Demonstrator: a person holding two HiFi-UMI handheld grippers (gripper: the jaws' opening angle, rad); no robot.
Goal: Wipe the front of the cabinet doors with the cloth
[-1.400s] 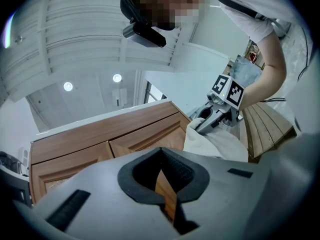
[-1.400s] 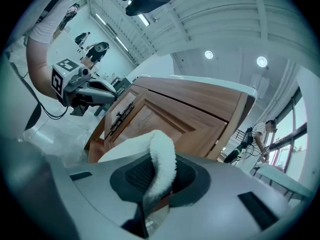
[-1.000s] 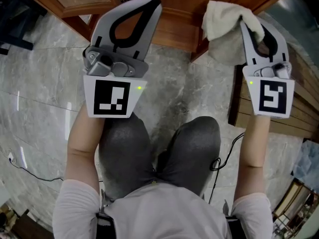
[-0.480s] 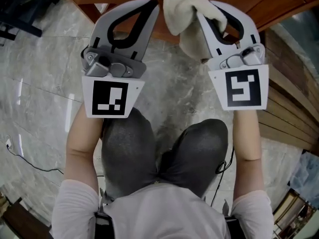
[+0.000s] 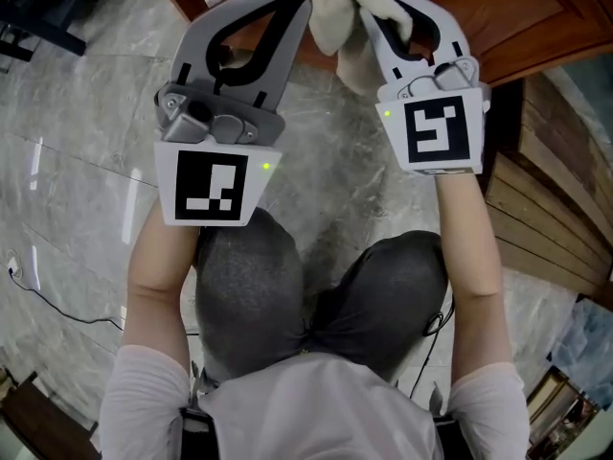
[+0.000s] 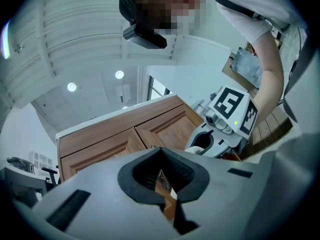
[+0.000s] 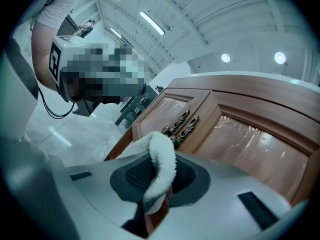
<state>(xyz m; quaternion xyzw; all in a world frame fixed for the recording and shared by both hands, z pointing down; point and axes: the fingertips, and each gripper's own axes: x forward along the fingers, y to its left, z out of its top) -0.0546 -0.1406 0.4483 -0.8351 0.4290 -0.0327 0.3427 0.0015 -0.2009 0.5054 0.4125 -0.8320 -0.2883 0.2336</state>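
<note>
Fluffy white cloth bunched, pinched in right claw

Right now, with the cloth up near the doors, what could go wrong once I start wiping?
The right tool pinches only a fold of the cloth; dragging on the cabinet door might pull it free. The ornate handles sit just ahead and could snag the loose end. The left tool, empty, crowds the right one and may bump it.
</note>
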